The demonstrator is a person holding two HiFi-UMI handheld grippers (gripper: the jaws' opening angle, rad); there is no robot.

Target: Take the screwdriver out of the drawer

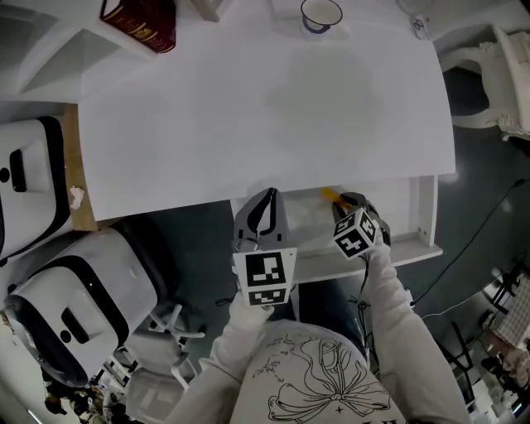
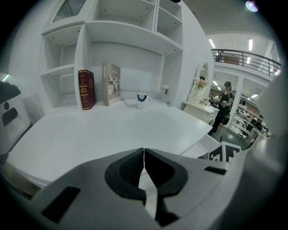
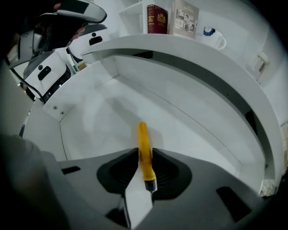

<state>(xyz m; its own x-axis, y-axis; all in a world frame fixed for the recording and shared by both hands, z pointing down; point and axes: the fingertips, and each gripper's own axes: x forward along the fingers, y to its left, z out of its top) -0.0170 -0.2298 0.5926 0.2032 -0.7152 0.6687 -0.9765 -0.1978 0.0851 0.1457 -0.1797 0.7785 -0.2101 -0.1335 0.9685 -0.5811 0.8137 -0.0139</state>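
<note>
The white drawer (image 1: 418, 240) stands pulled out from under the white desk (image 1: 265, 108). A yellow-handled screwdriver (image 3: 143, 143) lies on the drawer's floor (image 3: 189, 121), its handle pointing away from me. My right gripper (image 3: 145, 155) points steeply down into the drawer, and its pads touch the handle on both sides. In the head view the yellow handle (image 1: 330, 195) shows just beyond the right gripper (image 1: 352, 205). My left gripper (image 1: 267, 209) hovers at the desk's front edge, left of the drawer. Its jaws (image 2: 144, 155) are shut with nothing between them.
A red book (image 1: 141, 21) and a mug (image 1: 320, 14) stand at the desk's far side. A white and black chair (image 1: 74, 290) is close at the left, a white chair (image 1: 505, 74) at the far right. The drawer's front rim (image 3: 254, 148) curves round.
</note>
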